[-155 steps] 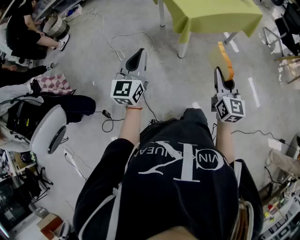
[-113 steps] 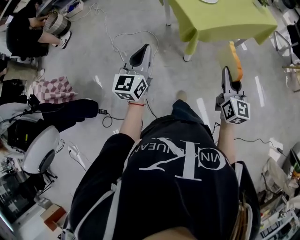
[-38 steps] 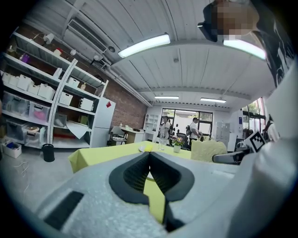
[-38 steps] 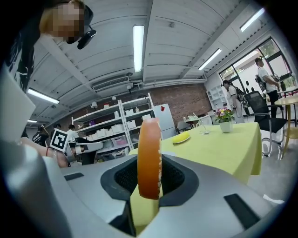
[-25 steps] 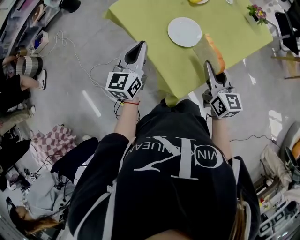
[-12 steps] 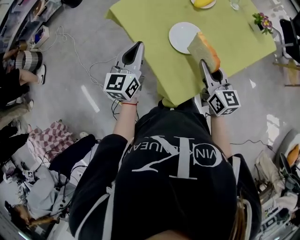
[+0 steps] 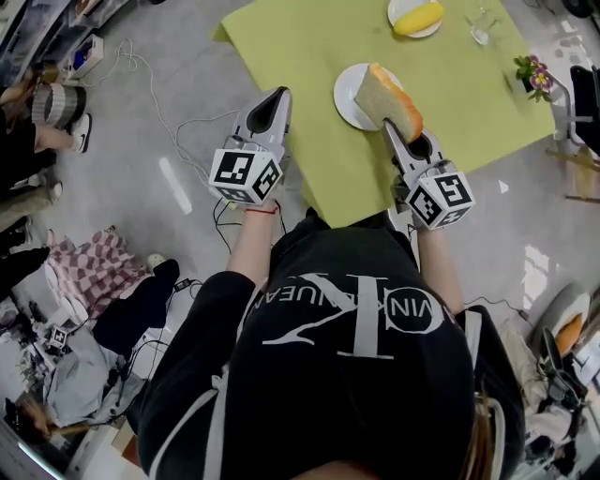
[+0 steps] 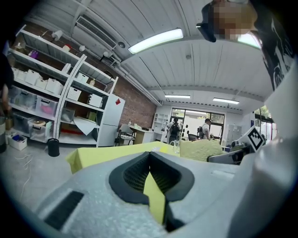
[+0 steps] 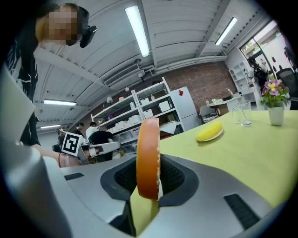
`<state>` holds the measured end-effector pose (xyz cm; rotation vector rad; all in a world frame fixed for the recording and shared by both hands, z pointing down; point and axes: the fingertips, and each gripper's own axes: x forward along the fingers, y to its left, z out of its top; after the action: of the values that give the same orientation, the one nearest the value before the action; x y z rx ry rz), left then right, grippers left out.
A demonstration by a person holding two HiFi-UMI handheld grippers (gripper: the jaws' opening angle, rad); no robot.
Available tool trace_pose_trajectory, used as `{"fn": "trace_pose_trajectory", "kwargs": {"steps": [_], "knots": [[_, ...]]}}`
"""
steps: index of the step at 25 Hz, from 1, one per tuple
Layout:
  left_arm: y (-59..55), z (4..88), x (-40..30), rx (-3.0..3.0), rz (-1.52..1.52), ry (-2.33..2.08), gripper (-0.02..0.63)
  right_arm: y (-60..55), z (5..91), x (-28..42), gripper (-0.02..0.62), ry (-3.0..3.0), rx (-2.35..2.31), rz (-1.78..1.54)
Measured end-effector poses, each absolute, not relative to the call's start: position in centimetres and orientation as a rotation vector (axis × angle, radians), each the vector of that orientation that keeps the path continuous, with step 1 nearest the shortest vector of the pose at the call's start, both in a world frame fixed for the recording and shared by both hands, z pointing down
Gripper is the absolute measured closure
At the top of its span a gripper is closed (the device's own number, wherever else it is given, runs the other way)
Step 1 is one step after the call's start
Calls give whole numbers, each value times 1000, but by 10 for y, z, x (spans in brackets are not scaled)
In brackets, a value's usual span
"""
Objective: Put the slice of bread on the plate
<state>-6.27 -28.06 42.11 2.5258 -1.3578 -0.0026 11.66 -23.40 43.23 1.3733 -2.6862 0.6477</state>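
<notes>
A slice of bread (image 7: 386, 94) with an orange crust stands on edge between the jaws of my right gripper (image 7: 396, 131), which is shut on it. In the head view the slice overlaps the near right part of a white plate (image 7: 349, 94) on the green table (image 7: 309, 47); it is held up in the air. In the right gripper view the crust (image 9: 148, 158) rises from the right gripper (image 9: 146, 188). My left gripper (image 7: 274, 101) hovers by the table's near left edge, shut and holding nothing; its own view shows the left gripper (image 8: 153, 186) and the bread (image 8: 201, 149).
Further back on the table are a second plate with a yellow item (image 7: 417, 16), a drinking glass (image 7: 480, 19) and a small pot of flowers (image 7: 532, 70). Cables (image 7: 178, 127) and clothes (image 7: 94, 272) lie on the floor at left, where people sit.
The table has come closer. My right gripper carried the bread forward and left until it overlaps the white plate. The left gripper advanced along the table's left edge.
</notes>
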Motion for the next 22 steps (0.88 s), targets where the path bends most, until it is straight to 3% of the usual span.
{"fn": "trace_pose_trajectory", "kwargs": {"steps": [22], "knots": [[-295,445,-82,2421,63,-1425,595,-273,476,87,497,-2567,1161,1553]]}}
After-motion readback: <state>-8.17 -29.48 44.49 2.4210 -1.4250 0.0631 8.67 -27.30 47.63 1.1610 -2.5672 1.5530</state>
